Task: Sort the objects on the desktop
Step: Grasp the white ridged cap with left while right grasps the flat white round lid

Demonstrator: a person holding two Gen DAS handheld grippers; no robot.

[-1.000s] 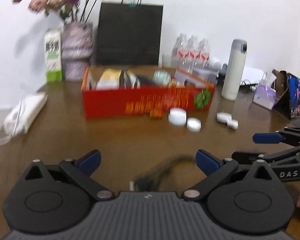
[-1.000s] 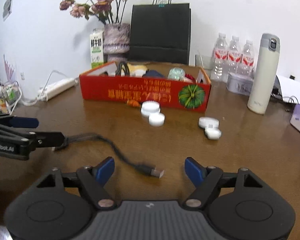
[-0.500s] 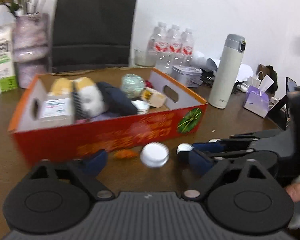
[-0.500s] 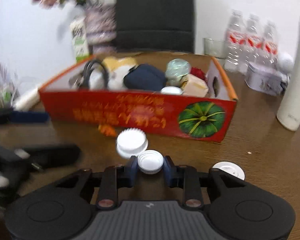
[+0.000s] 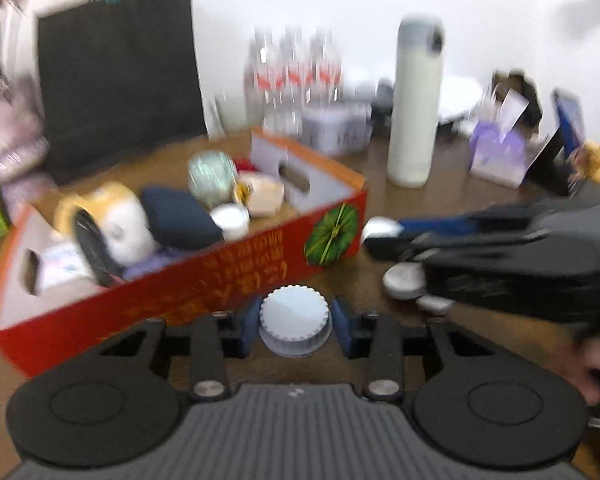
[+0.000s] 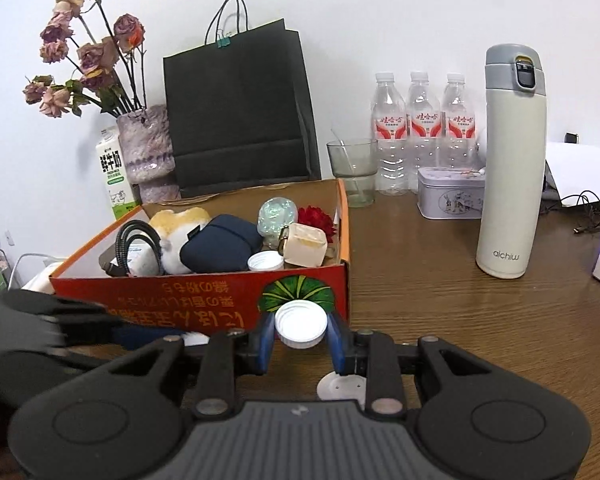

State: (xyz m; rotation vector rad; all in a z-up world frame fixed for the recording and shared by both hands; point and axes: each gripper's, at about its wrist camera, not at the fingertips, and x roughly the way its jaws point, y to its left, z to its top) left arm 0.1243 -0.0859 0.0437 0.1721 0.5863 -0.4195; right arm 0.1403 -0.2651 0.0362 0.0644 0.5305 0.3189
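The left tongs [image 5: 294, 326] are clenched on a ridged white lid [image 5: 294, 314], just in front of the red box [image 5: 204, 276]. The right tongs [image 6: 301, 338] grip a smooth white cap [image 6: 301, 323] held open side up, close to the pumpkin print on the box's near wall [image 6: 204, 302]. Another white disc [image 6: 340, 388] lies on the bench under the right tongs, partly hidden by their linkage. In the left view, 2 more pale lids [image 5: 404, 280] sit on the wood beside the other tool's blurred fingers.

Inside the box lie a coiled black cable [image 6: 134, 246], a plush toy [image 6: 176, 226], a navy pouch [image 6: 220, 248], a white cap [image 6: 265, 261], a beige case [image 6: 305, 245], a glittery ball [image 6: 276, 214] and a red flower [image 6: 316, 218].

The brown wooden bench [image 6: 460, 320] runs back to a white wall. To the right of the box stands a cream thermos [image 6: 510, 160]. Further back are a drinking glass [image 6: 352, 170], a grey tin [image 6: 450, 198], 3 water bottles [image 6: 422, 128], a black paper bag [image 6: 240, 108], a vase of dried roses [image 6: 146, 148] and a milk carton [image 6: 114, 174].

The left view is heavily motion-blurred, so its far right objects are hard to make out; the left tool shows in the right view only as a dark smear at the lower left edge.
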